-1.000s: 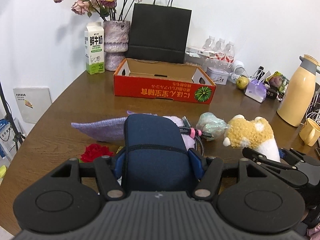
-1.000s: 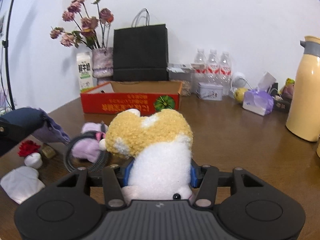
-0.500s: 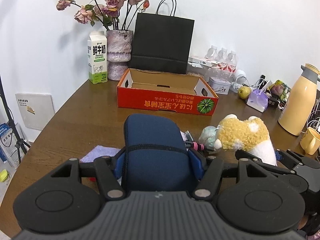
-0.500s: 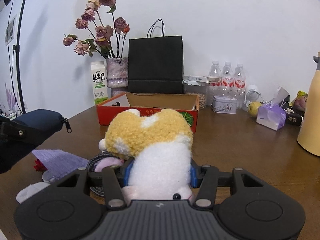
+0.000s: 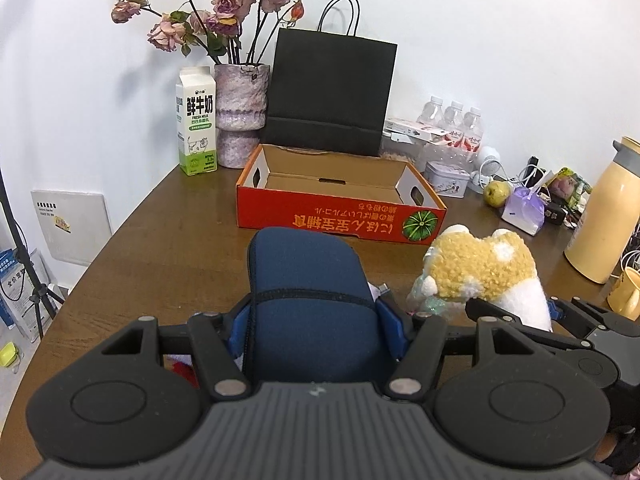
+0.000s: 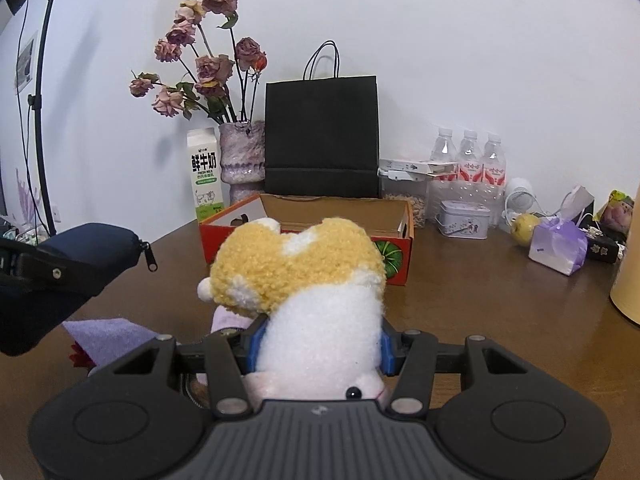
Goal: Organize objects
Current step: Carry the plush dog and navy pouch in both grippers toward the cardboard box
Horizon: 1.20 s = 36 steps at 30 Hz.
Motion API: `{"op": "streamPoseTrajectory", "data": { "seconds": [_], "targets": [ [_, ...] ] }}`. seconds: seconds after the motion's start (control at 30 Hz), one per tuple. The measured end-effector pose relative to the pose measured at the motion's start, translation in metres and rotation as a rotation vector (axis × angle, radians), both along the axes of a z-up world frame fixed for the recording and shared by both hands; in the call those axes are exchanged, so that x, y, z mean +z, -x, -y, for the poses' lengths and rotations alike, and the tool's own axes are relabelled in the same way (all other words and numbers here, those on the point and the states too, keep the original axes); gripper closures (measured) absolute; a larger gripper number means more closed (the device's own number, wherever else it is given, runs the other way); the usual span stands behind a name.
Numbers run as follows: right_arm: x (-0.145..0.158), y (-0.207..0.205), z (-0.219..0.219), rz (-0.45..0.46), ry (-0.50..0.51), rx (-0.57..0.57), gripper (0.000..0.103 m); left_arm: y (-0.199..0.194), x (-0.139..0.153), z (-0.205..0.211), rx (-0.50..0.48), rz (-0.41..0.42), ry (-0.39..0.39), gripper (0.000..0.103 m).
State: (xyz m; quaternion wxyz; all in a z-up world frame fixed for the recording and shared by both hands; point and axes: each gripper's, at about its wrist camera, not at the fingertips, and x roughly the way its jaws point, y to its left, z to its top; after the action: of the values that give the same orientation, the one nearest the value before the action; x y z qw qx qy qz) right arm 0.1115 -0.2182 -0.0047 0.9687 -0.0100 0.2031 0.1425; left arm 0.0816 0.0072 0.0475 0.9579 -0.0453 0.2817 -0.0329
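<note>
Broadly, the brown wooden desk [image 5: 168, 248] carries everything, its glossy top curving away to the left. Behind it stands a matte black paper bag [image 5: 332, 92] with thin loop handles. In front of the bag lies the red cardboard box [image 5: 340, 220], open-topped and shallow, its long axis running left to right, with a green pumpkin printed on its near wall.

Nearer, the left claw [image 5: 316, 312] is clamped on the navy pouch [image 5: 308, 280], a smooth fabric case with rounded corners and a zip seam; its long axis points straight ahead toward the box, and it is held above the desk. In the right wrist view its zip pull hangs at the front end.

Beside it, the right claw [image 6: 318, 344] is clamped on the plush toy [image 6: 304, 276], gripping the white fleecy body while the curly yellow part points forward at the box. A lilac knitted cloth [image 6: 108, 338] lies flat on the desk below.
</note>
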Motion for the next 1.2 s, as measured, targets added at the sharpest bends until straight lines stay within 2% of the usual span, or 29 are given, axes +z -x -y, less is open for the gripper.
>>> {"op": "streamPoseTrajectory", "data": {
  "seconds": [0.47,1.2],
  "targets": [
    [0.011,-0.039,-0.009,-0.001,-0.02,0.017,0.053,-0.044,0.01,0.001,0.001,-0.006,0.0,0.039],
    [0.025,-0.127,-0.019,-0.009,-0.095,0.013,0.053,-0.131,0.024,-0.002,0.044,-0.007,0.023,0.039]
  ]
}}
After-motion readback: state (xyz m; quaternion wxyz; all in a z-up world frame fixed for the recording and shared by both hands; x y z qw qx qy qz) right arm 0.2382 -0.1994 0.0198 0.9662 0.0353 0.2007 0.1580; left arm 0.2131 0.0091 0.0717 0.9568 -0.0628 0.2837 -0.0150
